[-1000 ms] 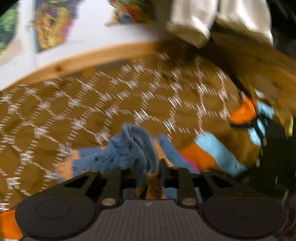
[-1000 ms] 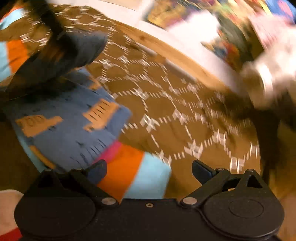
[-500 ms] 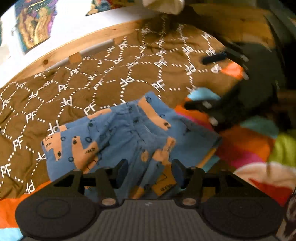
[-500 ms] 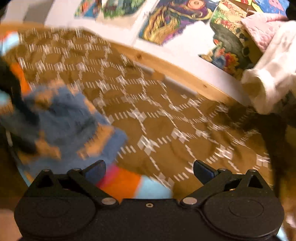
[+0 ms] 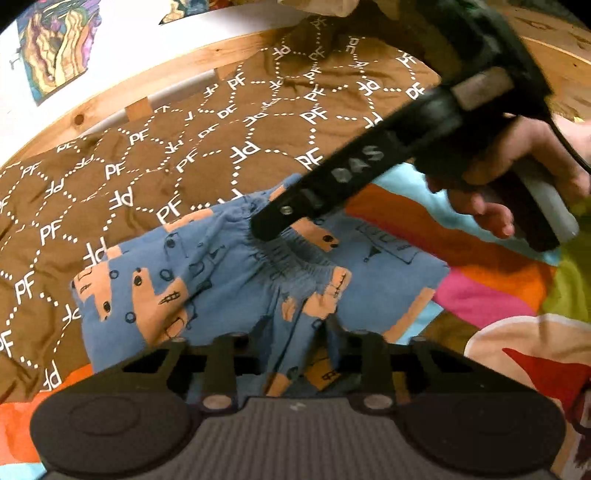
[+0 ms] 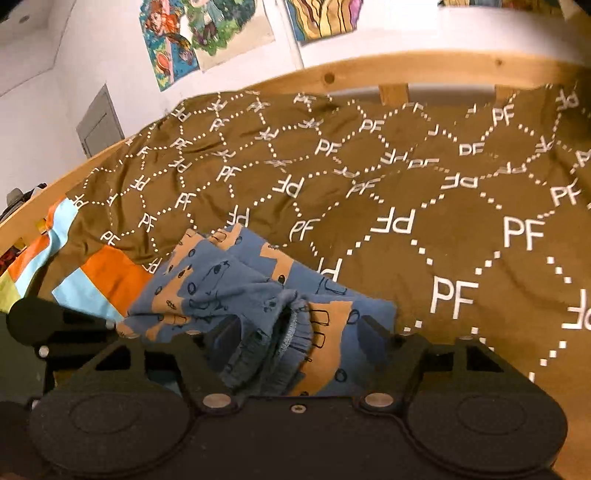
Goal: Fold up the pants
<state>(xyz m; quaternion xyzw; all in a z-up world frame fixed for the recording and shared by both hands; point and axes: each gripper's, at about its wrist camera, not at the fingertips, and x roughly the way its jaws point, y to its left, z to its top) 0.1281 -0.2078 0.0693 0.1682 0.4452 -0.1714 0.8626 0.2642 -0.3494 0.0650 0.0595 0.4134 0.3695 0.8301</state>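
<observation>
We see one pair of pants (image 5: 229, 280), small and blue with tan vehicle shapes and dark doodle outlines, lying rumpled in the lower middle of both views. The gathered elastic waistband (image 6: 291, 332) bunches up at the centre. They rest on the bed, partly on the brown blanket (image 6: 424, 192) printed with white "PF" letters and dotted hexagons, partly on the striped blanket (image 5: 480, 295) of orange, light blue, pink and green.

We count two grippers. The left gripper (image 5: 295, 354) has just been closing its jaws, and they now pinch a fold of pants fabric at the bottom centre of its view. The right gripper (image 6: 295, 339) has also just been narrowing; its jaws stand apart on either side of the waistband, and the cloth sits between them without the pads clearly pressing it. In the left view a hand (image 5: 517, 177) at the upper right holds that right gripper, whose tip touches the waistband.

Compared with half a second ago, the right gripper has come in from the right side of the left view onto the pants, and the motion blur in its own view is gone.

Four posters (image 6: 207, 33) show on the white wall in the right view.
</observation>
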